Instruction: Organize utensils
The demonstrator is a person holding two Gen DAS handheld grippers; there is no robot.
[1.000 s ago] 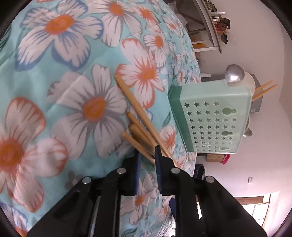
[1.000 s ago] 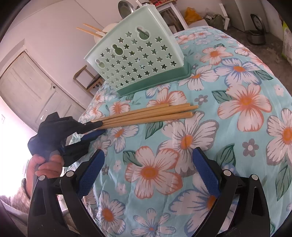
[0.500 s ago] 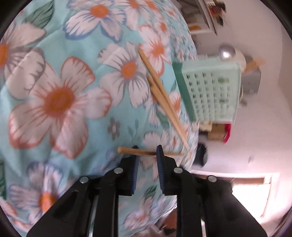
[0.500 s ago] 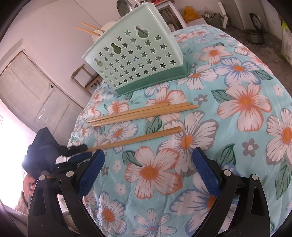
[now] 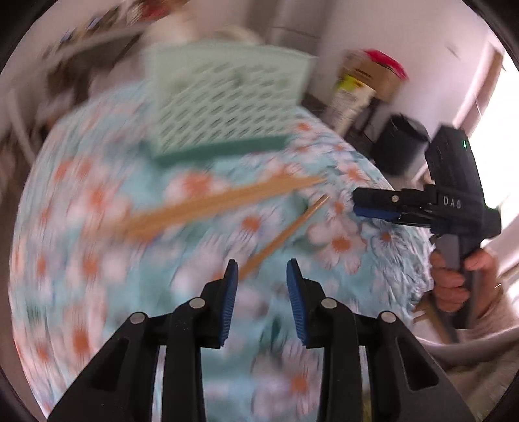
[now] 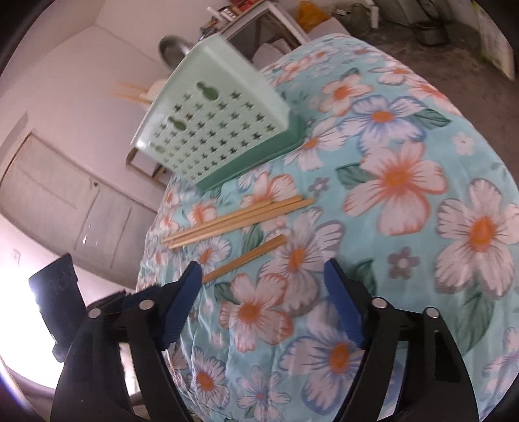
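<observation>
A single wooden chopstick (image 6: 246, 256) (image 5: 285, 233) lies on the flowered tablecloth (image 6: 405, 181), apart from a bundle of three chopsticks (image 6: 236, 217) (image 5: 211, 204). Behind them stands the mint-green star-holed utensil basket (image 6: 211, 123) (image 5: 223, 100), with chopsticks and a spoon sticking out of it. My left gripper (image 5: 262, 285) hovers over the single chopstick's near end; its jaws are opening and nothing is between them. My right gripper (image 6: 262, 279) (image 5: 373, 207) is held by a hand (image 5: 454, 279). Its jaws are closing above the cloth with nothing gripped, and the chopstick's end lies by its left finger.
The round table's edge drops away at the left and near sides. A cardboard box (image 5: 366, 78) and a black bin (image 5: 402, 146) stand on the floor beyond. A pale door (image 6: 65, 201) and a cluttered side table (image 6: 259, 19) lie behind the basket.
The left gripper pulled one chopstick out of the bundle, let it go on the cloth, then rolled and lifted away. The right gripper's jaws narrowed and it moved nearer the loose chopstick.
</observation>
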